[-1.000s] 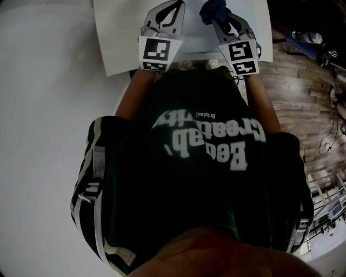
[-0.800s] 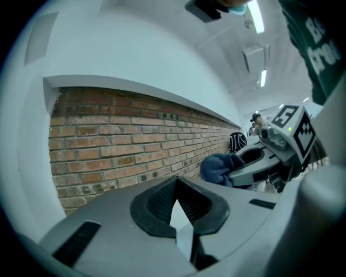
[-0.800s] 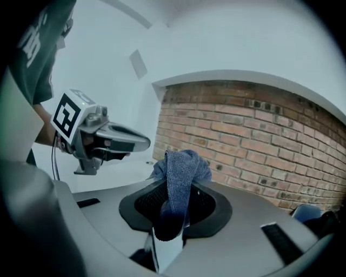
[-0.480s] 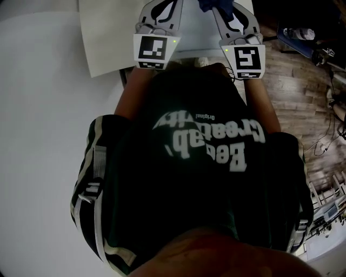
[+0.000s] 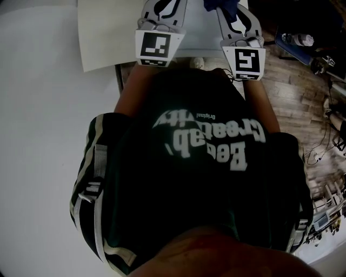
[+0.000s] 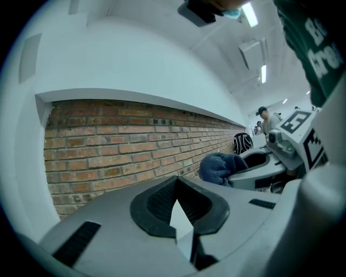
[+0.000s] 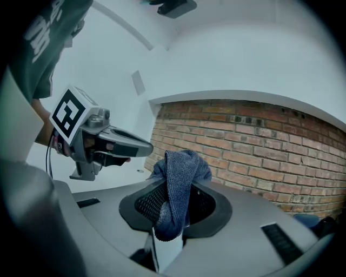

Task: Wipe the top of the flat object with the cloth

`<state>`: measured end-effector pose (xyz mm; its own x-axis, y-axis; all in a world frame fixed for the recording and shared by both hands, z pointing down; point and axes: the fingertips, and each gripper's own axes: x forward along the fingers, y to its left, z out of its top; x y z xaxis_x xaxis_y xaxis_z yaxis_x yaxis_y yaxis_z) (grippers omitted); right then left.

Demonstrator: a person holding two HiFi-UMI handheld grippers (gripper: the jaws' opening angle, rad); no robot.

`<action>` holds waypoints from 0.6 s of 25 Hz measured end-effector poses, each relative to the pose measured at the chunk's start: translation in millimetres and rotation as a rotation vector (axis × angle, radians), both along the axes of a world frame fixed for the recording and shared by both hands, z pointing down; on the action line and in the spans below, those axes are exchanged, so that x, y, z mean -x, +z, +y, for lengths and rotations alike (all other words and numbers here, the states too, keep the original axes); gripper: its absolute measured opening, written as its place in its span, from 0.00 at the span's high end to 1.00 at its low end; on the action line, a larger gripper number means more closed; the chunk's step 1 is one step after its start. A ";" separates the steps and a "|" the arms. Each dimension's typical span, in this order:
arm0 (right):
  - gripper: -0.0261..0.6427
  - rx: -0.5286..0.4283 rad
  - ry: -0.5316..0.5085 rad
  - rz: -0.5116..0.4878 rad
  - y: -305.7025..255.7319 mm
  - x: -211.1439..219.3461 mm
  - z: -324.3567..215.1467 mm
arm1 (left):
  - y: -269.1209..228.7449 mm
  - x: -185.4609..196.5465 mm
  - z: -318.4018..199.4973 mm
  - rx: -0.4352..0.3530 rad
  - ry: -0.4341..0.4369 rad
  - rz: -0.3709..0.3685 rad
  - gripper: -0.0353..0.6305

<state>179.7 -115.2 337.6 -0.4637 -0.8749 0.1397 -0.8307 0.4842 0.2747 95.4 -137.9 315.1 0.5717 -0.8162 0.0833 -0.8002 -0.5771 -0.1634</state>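
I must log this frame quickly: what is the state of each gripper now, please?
Left gripper: shut, nothing between its jaws.
Right gripper: shut on the blue cloth.

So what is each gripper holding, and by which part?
The right gripper pinches the blue cloth at a bunched fold; left gripper is shut, holding nothing.

Light is bright and even in both gripper views. White ceiling strips (image 6: 251, 13) glare above and to the right of the brick wall (image 6: 124, 146), which carries no hard shadow. Both views bulge, with black corners. The cloth (image 7: 181, 173) pinched in my right gripper (image 7: 172, 216), in front of the brick wall, is sharp enough to show its weave. The head view is dimmer, with its wooden floor (image 5: 292, 108) smeared.
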 end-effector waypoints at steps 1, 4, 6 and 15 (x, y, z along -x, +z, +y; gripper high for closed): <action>0.84 0.000 -0.006 -0.001 0.0 -0.1 0.3 | -0.6 -0.8 0.0 -0.002 -0.003 0.000 0.95; 0.85 -0.002 -0.017 0.004 0.7 -2.0 3.7 | 0.0 -3.5 2.0 -0.002 -0.007 0.002 0.95; 0.85 -0.007 -0.019 0.025 2.2 -3.0 5.4 | 1.1 -4.3 3.3 -0.003 -0.007 0.001 0.95; 0.85 -0.026 -0.024 0.050 1.0 -6.7 12.7 | 2.9 -19.9 11.1 -0.003 0.012 0.009 0.95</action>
<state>186.5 -102.5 338.6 -0.4780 -0.8671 0.1403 -0.8038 0.4962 0.3282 115.3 -126.7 318.0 0.5820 -0.8096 0.0759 -0.7948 -0.5861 -0.1575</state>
